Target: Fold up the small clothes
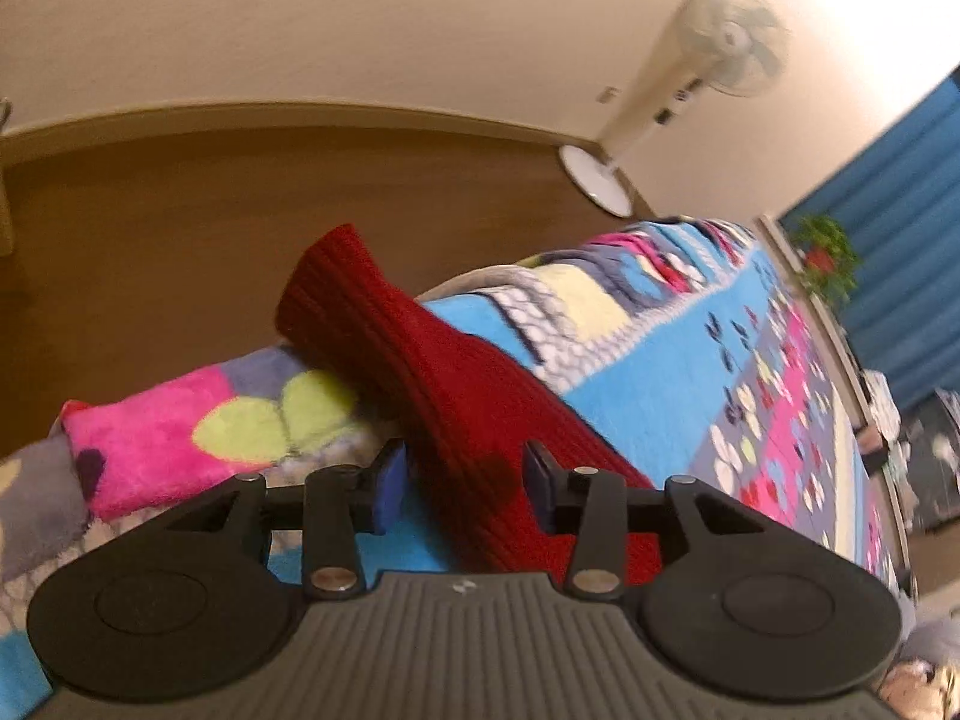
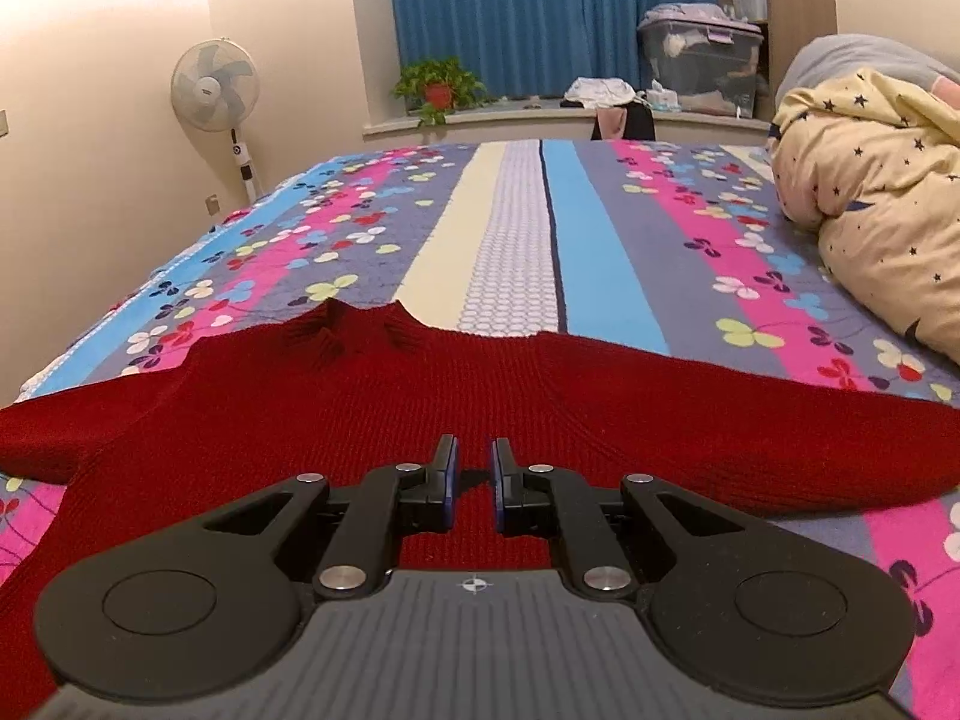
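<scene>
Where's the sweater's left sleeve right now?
Left wrist view: the red sweater sleeve runs between the left gripper's open pads, its cuff overhanging the bedspread edge.

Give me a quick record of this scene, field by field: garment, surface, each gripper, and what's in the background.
garment: red knit sweater, spread flat, sleeves out to both sides
surface: flower-striped blanket on a bed
left gripper: jaws open, over a sleeve lying at the bed's edge
right gripper: jaws nearly shut, over the sweater body; a grip cannot be told
background: standing fan, potted plant, star-print quilt
</scene>
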`<state>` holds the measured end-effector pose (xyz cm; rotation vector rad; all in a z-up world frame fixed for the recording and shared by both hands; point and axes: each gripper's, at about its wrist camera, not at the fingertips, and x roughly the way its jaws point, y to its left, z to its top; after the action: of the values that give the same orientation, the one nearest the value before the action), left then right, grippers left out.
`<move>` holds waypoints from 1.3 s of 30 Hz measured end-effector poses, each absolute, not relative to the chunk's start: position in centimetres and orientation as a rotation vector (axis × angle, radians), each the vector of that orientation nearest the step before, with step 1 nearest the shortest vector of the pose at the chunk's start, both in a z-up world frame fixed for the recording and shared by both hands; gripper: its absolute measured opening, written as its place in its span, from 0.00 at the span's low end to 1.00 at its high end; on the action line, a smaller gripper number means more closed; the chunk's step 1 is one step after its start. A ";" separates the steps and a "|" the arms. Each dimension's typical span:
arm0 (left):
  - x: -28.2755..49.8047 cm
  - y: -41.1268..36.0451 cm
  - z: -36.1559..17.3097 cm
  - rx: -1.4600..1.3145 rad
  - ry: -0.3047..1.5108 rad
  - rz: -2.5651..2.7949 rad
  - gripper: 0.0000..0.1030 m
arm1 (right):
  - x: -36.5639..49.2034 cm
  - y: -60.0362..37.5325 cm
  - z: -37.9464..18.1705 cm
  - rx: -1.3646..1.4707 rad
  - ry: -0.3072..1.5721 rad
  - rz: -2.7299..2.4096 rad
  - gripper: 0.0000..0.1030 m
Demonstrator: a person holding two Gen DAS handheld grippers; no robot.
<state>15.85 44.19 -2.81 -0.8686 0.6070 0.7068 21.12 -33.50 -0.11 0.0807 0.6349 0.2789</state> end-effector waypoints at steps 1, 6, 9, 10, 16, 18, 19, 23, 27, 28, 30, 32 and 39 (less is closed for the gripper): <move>15.7 44.4 -3.0 -0.874 0.608 0.712 0.43 | 21.2 -33.5 -0.2 0.077 0.641 0.274 0.11; 16.6 43.4 -2.8 -0.794 0.610 0.721 0.16 | 21.8 -33.7 -1.0 0.057 0.711 0.223 0.11; 17.2 41.6 -1.3 -0.665 0.590 0.718 0.14 | 22.1 -33.9 -1.9 0.035 0.772 0.181 0.11; 17.5 40.6 -0.6 -0.603 0.580 0.711 0.14 | 22.1 -33.9 -2.1 0.026 0.786 0.171 0.11; 19.6 30.2 4.4 -0.252 0.469 0.518 0.12 | 22.3 -34.4 -2.5 0.031 0.823 0.151 0.11; 21.0 25.0 6.0 -0.185 0.439 0.408 0.12 | 22.5 -34.7 -2.5 0.054 0.832 0.145 0.11; 21.8 21.9 6.8 -0.167 0.424 0.353 0.12 | 22.6 -34.8 -2.5 0.063 0.836 0.141 0.11; 25.1 9.3 8.5 -0.207 0.396 0.133 0.12 | 23.0 -35.2 -2.5 0.103 0.854 0.142 0.11; 28.0 -3.6 6.5 -0.177 0.497 -0.093 0.31 | 23.1 -36.0 -2.5 0.161 0.865 0.136 0.11; 28.7 -6.1 4.9 -0.163 0.585 -0.193 0.37 | 23.2 -36.4 -2.5 0.180 0.868 0.130 0.11; 27.5 -8.7 2.3 -0.095 0.639 -0.245 0.41 | 23.3 -37.1 -2.6 0.229 0.872 0.122 0.11; 24.9 -8.4 0.0 -0.053 0.631 -0.230 0.47 | 23.3 -37.9 -2.7 0.281 0.873 0.123 0.12; 15.9 -0.4 -7.3 0.128 0.641 0.008 0.46 | 24.2 -39.6 -3.1 0.436 0.860 0.179 0.12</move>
<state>15.89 -0.35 -7.33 0.1282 0.6414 0.0078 24.25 -39.61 -3.06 0.4362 0.8595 0.1790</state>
